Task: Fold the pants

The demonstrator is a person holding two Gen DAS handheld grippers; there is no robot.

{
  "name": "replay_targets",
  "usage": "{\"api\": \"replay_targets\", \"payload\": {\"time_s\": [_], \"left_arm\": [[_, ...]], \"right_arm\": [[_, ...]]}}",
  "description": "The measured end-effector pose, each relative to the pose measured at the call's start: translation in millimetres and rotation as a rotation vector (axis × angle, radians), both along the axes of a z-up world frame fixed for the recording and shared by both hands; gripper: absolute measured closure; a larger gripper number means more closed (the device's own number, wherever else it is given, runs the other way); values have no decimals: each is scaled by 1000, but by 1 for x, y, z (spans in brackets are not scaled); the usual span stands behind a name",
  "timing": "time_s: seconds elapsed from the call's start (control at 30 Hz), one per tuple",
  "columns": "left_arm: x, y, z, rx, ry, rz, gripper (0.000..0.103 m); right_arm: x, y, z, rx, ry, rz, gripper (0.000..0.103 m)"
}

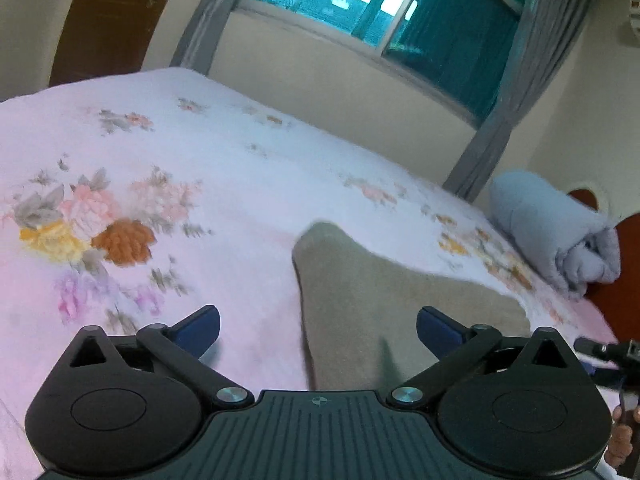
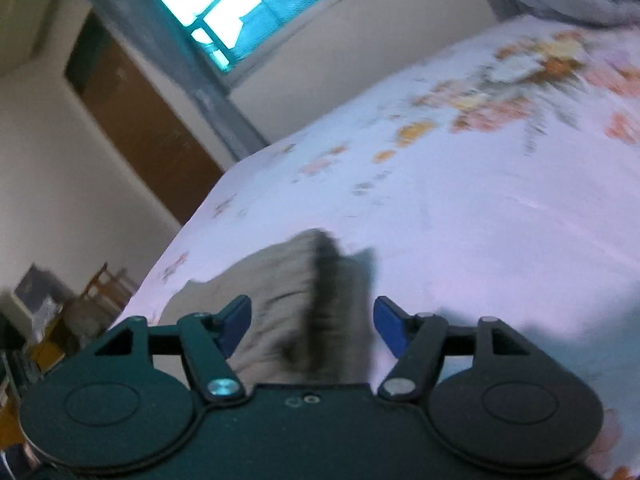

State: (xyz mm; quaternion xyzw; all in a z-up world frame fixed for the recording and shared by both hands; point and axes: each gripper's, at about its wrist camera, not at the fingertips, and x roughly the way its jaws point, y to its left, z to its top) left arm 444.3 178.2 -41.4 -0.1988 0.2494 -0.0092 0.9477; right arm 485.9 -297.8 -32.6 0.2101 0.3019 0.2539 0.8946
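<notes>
Beige pants [image 1: 380, 300] lie on the pink floral bedsheet [image 1: 160, 184], in front of and a little right of my left gripper [image 1: 318, 330]. Its blue pads [image 1: 200, 330] stand wide apart and touch nothing. In the right wrist view the same pants [image 2: 296, 304] show a gathered waistband with a dark stripe. They lie blurred between and beyond the blue pads [image 2: 236, 326] of my right gripper [image 2: 312, 328], which is open and does not press on the cloth. The right gripper's tip [image 1: 604, 350] shows at the left wrist view's right edge, with a hand [image 1: 622, 440] below it.
A rolled grey blanket [image 1: 556, 232] lies at the bed's far right by a red headboard [image 1: 616, 280]. A window [image 1: 372, 4] with grey curtains [image 1: 504, 100] is behind the bed. A brown door [image 2: 144, 128] and a wooden chair [image 2: 104, 292] stand left of the bed.
</notes>
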Motion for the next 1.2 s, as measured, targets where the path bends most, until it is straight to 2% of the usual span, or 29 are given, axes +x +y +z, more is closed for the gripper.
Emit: {"api": "replay_targets", "payload": {"time_s": [0.03, 0.07, 0.1, 0.13, 0.17, 0.23, 0.3, 0.37, 0.53, 0.73, 0.83, 0.93, 1.0, 1.1, 1.2], "left_arm": [[1, -8, -2, 47, 27, -8, 0], [5, -24, -10, 140, 104, -23, 0], [9, -35, -20, 220, 187, -31, 0], [3, -41, -23, 232, 195, -19, 0], [-8, -44, -16, 229, 186, 4, 0], [-36, -55, 4, 274, 150, 9, 0], [-67, -67, 21, 319, 119, -11, 0], [-109, -78, 37, 323, 66, -42, 0], [-202, -111, 64, 395, -15, -27, 0], [-288, -127, 78, 386, -84, -32, 0], [-326, -133, 79, 385, -111, -32, 0], [-355, -136, 69, 361, -122, -25, 0], [-367, -139, 58, 372, -130, -25, 0], [-384, -145, 39, 405, -174, -11, 0], [-391, -143, 45, 395, -235, 11, 0]], "right_arm": [[1, 12, -1, -39, 2, 15, 28], [4, 24, -8, -111, 41, 13, 25], [11, 35, -20, -207, 120, -7, 24], [11, 36, -26, -212, 171, -40, 24], [3, 32, -20, -171, 174, -64, 25], [-27, 31, 7, -176, 100, -91, 24], [-70, 29, 34, -205, -2, -91, 6], [-118, 24, 54, -233, -110, -85, 6], [-224, 21, 82, -310, -235, -95, 6], [-312, 9, 78, -363, -348, -177, 6], [-340, 3, 73, -392, -395, -220, 6], [-366, -3, 66, -394, -427, -246, 6], [-378, -4, 58, -409, -441, -265, 6], [-384, -2, 42, -435, -444, -264, 6], [-375, -2, 40, -440, -412, -267, 6]]}}
